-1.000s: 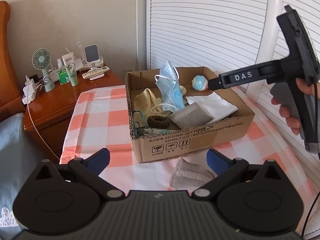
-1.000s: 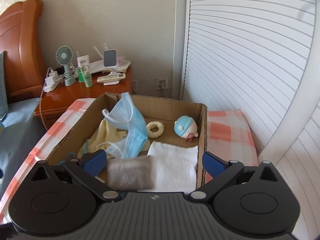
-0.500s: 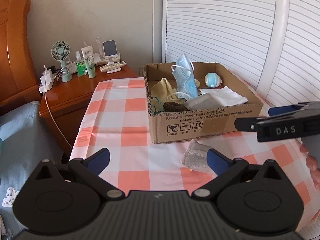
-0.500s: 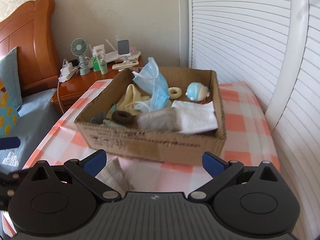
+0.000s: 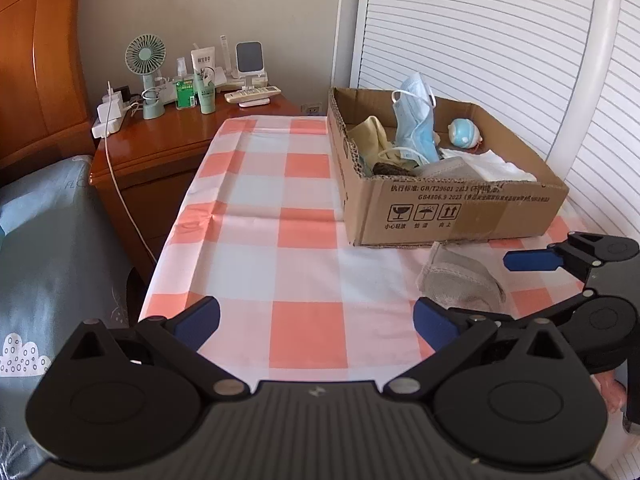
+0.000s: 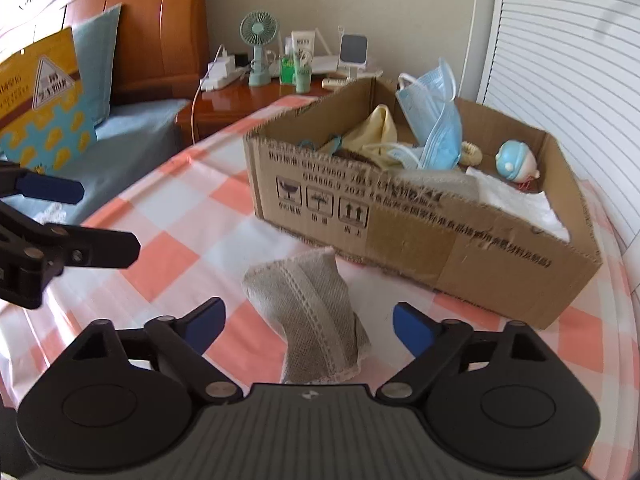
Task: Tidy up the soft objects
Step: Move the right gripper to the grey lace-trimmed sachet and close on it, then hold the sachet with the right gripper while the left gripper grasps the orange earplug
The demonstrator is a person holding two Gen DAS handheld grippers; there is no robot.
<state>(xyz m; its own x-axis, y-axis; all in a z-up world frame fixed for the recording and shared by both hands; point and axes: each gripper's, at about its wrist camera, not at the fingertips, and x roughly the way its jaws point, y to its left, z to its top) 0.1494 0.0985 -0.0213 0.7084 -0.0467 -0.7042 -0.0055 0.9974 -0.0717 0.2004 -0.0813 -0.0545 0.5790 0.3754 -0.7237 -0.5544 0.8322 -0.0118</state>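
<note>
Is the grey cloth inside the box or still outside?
Outside. The grey cloth lies crumpled on the checked tablecloth, in front of the cardboard box.

The grey cloth's [image 6: 312, 312] near end is hidden behind the right gripper's body, and the cardboard box's [image 6: 420, 236] printed text is blurred.

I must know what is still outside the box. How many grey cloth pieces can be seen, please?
2. One grey cloth lies on the checked tablecloth in front of the cardboard box. The second grey piece is inside the box, behind its front wall. Others may be hidden under the contents.
</note>
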